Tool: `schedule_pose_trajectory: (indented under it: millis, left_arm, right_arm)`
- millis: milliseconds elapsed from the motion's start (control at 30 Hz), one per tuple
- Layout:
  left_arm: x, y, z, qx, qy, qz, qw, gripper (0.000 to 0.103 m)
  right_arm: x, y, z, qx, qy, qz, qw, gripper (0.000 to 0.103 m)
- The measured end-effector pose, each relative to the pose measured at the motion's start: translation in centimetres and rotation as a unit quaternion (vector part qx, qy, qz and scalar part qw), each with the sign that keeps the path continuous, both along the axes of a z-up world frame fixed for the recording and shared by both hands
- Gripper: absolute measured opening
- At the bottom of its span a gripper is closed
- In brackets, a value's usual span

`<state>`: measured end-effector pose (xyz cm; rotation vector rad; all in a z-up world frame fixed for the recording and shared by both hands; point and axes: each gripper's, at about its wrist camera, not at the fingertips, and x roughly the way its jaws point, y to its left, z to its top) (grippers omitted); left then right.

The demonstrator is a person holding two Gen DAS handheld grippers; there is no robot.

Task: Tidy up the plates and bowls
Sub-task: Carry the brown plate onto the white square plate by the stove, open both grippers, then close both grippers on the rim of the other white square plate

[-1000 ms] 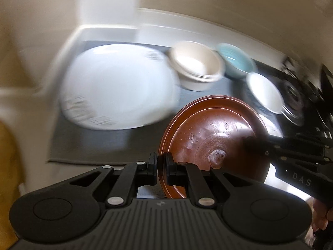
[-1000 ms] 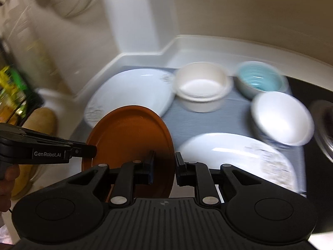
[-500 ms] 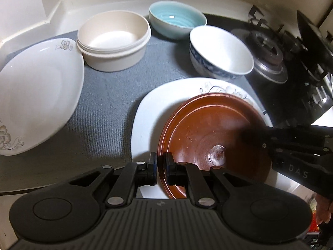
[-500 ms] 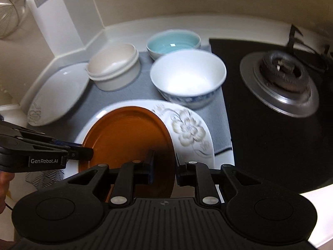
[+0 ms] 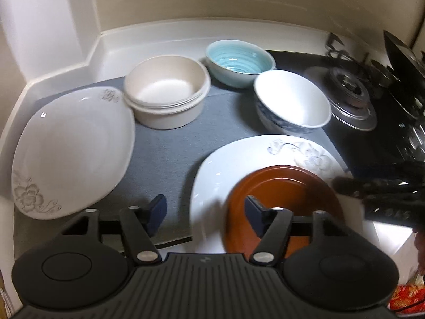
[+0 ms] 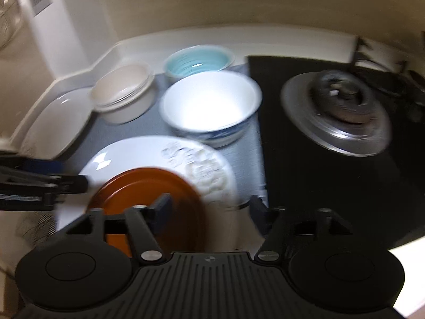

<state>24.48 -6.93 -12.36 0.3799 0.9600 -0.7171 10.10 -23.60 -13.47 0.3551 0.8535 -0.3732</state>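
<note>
A brown plate (image 5: 287,199) (image 6: 148,188) lies on a white flowered plate (image 5: 239,156) (image 6: 148,154) on the grey mat (image 5: 164,148). My left gripper (image 5: 204,210) is open and empty, just in front of the brown plate's left rim. My right gripper (image 6: 209,210) is open and empty at its right rim. A second white flowered plate (image 5: 71,148) lies at the left. A beige bowl (image 5: 166,95), a light blue bowl (image 5: 239,62) and a white bowl with blue pattern (image 5: 292,103) stand behind.
A gas hob with a burner (image 6: 337,109) is at the right. The white counter upstand (image 5: 186,32) and wall close the back and left. The other gripper shows in each view: the right (image 5: 382,194), the left (image 6: 39,186).
Both grippers were shut on the brown plate's rims and carried it from the left over the white flowered plate. Now both are open and the plate rests on it.
</note>
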Motion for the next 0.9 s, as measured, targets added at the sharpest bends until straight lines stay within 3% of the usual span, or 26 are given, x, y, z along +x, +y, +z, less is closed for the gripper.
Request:
schedule_pose_trajectory:
  millis: [200, 333, 733, 900]
  left_arm:
    - [1.0, 0.8, -1.6, 0.016, 0.033, 0.023, 0.999, 0.075]
    - [0.9, 1.3, -2.2, 0.018, 0.048, 0.023, 0.9984, 0.075]
    - [1.3, 4.4, -2.0, 0.021, 0.047, 0.046, 0.9976, 0.075]
    - [2.7, 6.7, -0.6, 0.005, 0.033, 0.081, 0.9961, 0.085]
  right_arm:
    - [1.3, -0.8, -1.3, 0.037, 0.012, 0.02, 0.999, 0.068]
    - [2.7, 1.1, -1.7, 0.001, 0.032, 0.039, 0.999, 0.072]
    - [4.1, 2.6, -1.5, 0.01, 0.037, 0.067, 0.997, 0.072]
    - [3.9, 1.7, -1.0, 0.025, 0.045, 0.047, 0.998, 0.069]
